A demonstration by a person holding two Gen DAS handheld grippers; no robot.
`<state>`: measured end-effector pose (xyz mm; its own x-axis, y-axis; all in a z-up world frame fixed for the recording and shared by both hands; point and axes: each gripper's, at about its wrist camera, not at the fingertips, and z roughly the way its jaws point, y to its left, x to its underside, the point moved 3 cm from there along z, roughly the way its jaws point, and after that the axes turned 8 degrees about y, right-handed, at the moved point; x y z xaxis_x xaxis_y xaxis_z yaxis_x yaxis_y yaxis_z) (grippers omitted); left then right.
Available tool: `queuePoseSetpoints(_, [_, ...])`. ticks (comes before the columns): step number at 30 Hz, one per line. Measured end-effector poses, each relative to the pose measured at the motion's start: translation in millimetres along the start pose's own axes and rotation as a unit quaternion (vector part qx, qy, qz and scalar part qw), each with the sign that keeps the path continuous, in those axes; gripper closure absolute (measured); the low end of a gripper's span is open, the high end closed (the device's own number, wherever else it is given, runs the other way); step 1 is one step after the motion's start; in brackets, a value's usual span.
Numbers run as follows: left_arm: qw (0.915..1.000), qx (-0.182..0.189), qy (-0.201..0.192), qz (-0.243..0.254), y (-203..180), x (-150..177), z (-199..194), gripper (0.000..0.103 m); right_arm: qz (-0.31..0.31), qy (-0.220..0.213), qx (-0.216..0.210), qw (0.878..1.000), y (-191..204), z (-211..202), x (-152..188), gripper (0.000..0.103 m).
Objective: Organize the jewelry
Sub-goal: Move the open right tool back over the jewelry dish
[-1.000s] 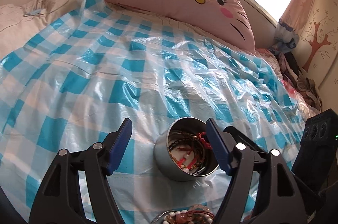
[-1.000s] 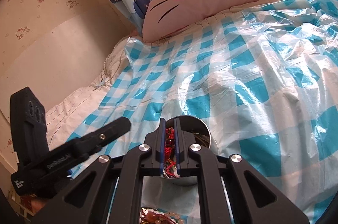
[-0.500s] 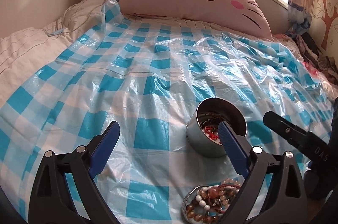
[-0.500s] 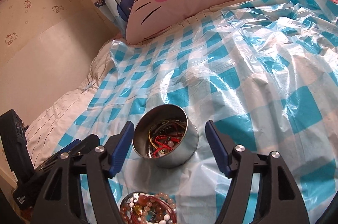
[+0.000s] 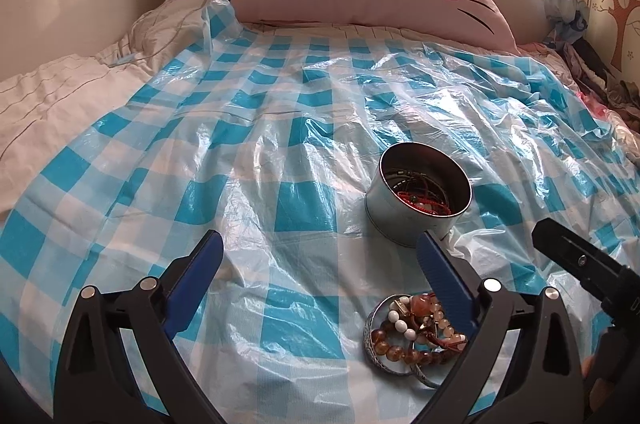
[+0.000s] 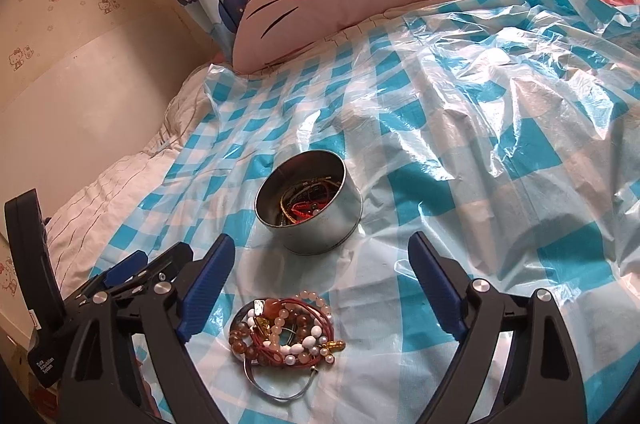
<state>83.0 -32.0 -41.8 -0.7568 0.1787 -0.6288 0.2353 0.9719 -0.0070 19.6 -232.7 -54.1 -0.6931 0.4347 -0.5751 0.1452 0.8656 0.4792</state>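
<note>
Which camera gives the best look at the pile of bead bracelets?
The right wrist view: the bead bracelet pile lies fully exposed between open fingers. In the left wrist view, the pile is partly hidden behind a finger.

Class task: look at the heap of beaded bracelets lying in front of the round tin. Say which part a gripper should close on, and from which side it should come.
Grip the raised bunch of beads in the middle of the bracelet heap, from above. It lies flat and tangled on the checked plastic sheet, so a side approach would only push it. The right gripper, jaws opening and empty, stands nearest.
</note>
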Motion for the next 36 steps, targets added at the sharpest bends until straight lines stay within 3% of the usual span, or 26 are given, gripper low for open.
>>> queuePoseSetpoints(6, [0.9998,0.006,0.018,-0.001,2.1,5.4,2.8,0.008,0.015,-0.008,0.013,1.0,-8.2,-6.5,0.7,0.016])
queuePoseSetpoints(11, [0.9981,0.019,0.039,-0.043,20.8,8.1,9.5,0.008,0.012,-0.011,0.025,1.0,-8.3,-12.7,3.2,0.013])
queuePoseSetpoints(16, [0.9962,0.023,0.047,-0.069,31.9,12.7,10.7,0.008,-0.001,0.055,0.037,0.998,-9.1,5.2,11.3,0.012])
queuePoseSetpoints(20, [0.996,0.02,0.051,-0.07,32.7,13.5,12.3,0.008,-0.047,0.121,0.069,0.989,-0.2,27.9,22.7,0.012])
queuePoseSetpoints(30, [0.9946,0.028,0.06,-0.08,36.6,12.4,18.0,0.008,-0.185,0.153,0.063,0.969,49.9,43.8,44.9,0.012])
queuePoseSetpoints(32, [0.9942,0.031,0.061,-0.083,37.2,12.6,18.7,0.008,-0.21,0.147,0.069,0.964,58.7,42.8,48.4,0.02])
queuePoseSetpoints(36, [0.994,0.034,0.062,-0.084,38.2,11.8,19.6,0.008,-0.251,0.15,0.095,0.952,70.5,47.2,56.5,0.054])
